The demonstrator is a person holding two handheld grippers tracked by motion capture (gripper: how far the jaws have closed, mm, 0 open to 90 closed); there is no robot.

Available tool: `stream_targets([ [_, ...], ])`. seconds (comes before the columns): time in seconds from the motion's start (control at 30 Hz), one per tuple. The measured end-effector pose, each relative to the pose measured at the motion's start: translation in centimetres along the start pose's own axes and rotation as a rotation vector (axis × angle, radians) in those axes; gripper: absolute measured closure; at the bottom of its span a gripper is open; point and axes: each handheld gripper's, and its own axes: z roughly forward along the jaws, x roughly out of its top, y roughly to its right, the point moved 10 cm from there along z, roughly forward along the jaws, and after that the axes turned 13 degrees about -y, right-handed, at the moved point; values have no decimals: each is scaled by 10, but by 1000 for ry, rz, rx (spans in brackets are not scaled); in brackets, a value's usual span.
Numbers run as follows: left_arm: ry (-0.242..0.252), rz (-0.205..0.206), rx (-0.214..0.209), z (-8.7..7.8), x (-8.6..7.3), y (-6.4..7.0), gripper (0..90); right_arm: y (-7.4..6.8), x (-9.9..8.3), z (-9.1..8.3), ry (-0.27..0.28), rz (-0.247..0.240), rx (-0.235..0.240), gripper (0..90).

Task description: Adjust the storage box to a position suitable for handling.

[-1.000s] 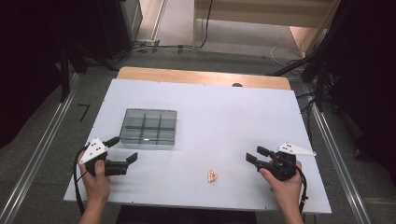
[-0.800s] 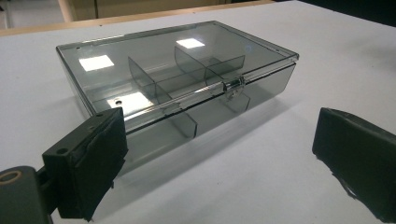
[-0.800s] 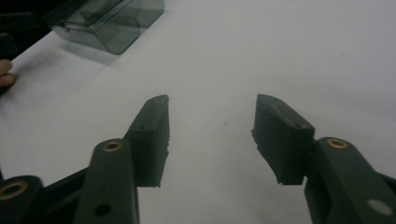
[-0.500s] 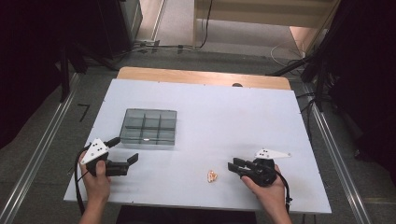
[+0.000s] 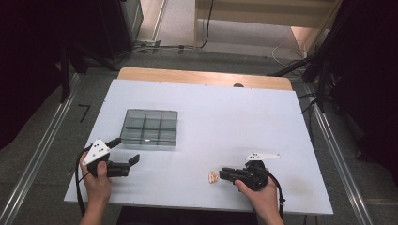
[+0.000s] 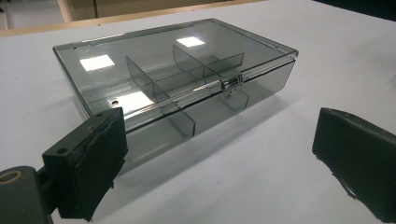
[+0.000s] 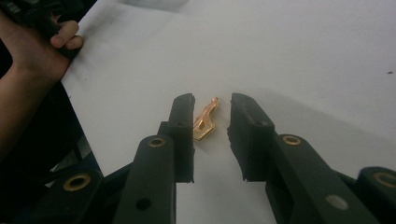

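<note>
A small gold metal clip (image 7: 205,122) lies flat on the white table (image 5: 225,122) near the front edge; in the high view this clip (image 5: 214,176) sits just left of my right gripper (image 5: 224,172). In the right gripper view my right gripper (image 7: 212,105) is open, its jaws standing on either side of the clip without pinching it. A smoky clear plastic compartment box (image 6: 173,79) with its lid down and a small front latch sits ahead of my left gripper (image 6: 224,140), which is open and holds nothing. From above, the box (image 5: 150,127) lies just beyond the left gripper (image 5: 126,152).
The person's left hand (image 7: 42,51) with its gripper appears at the upper left of the right gripper view. A wooden strip (image 5: 202,77) borders the table's far edge. Metal rails (image 5: 333,154) run along both sides on the floor.
My right gripper has moved left along the table front, from the right side to the clip, and its jaws now stand around it. The left gripper has stayed put.
</note>
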Motion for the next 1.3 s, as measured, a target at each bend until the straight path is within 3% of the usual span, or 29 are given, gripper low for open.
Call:
stream_targets([
  [0.67, -7, 6, -6, 1, 0, 1, 27, -4, -5, 20, -76, 21, -21, 788],
  [0.8, -9, 8, -3, 2, 0, 1, 27, -7, -5, 19, -71, 17, 7, 834],
  [0.87, -9, 8, -2, 2, 0, 1, 27, -12, -3, 18, -58, 1, 52, 868],
  [1.03, -8, 8, -2, 2, 0, 1, 27, -19, -3, 18, -61, -50, 58, 872],
  [1.3, -7, 7, -5, 1, 0, 1, 27, -44, -7, 27, -91, -86, 147, 873],
])
